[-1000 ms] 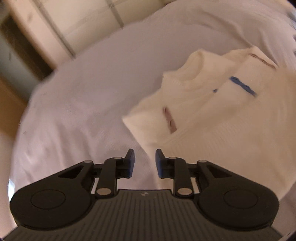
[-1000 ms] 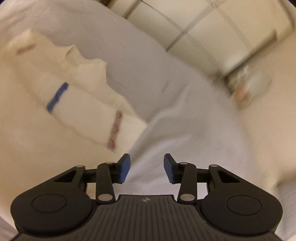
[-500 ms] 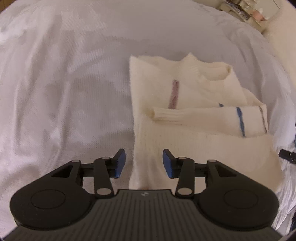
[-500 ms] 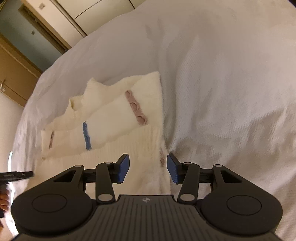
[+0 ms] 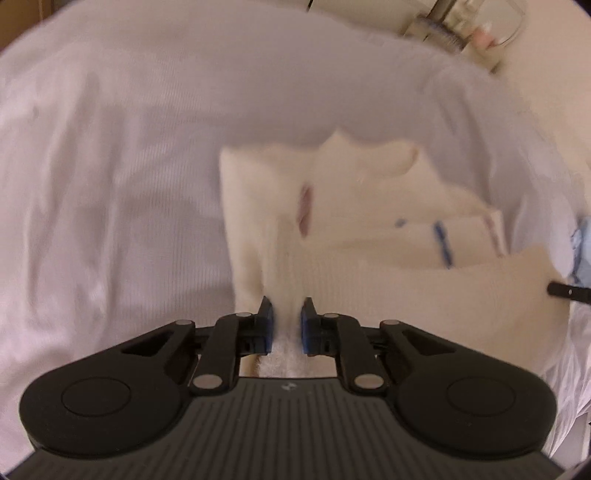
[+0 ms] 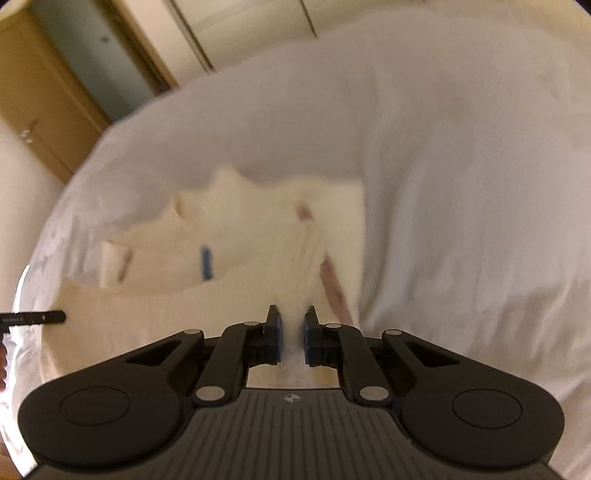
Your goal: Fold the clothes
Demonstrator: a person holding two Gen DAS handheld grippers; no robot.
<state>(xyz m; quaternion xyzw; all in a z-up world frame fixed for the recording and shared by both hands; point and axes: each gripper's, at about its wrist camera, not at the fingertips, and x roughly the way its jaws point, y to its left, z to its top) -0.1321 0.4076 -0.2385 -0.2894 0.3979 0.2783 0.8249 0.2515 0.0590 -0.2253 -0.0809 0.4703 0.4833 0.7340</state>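
Observation:
A cream knit sweater (image 5: 369,280) with pink and blue stripes lies on a white bedsheet (image 5: 110,184), sleeves folded across its body. My left gripper (image 5: 287,317) is shut on the sweater's bottom hem near its left corner, and the fabric rises between the pads. In the right wrist view, my right gripper (image 6: 292,325) is shut on the hem of the sweater (image 6: 229,251) near its right corner, lifting a ridge of knit. Both views are motion-blurred.
The bed (image 6: 461,166) spreads wide around the sweater. A wooden door (image 6: 48,85) and pale cupboards stand beyond the bed. Clutter (image 5: 465,29) sits at the far right in the left wrist view. The other gripper's finger (image 6: 33,317) shows at the left edge.
Both grippers have come down onto the sweater's bottom hem and closed on it. The hem now lifts off the bed between the pads.

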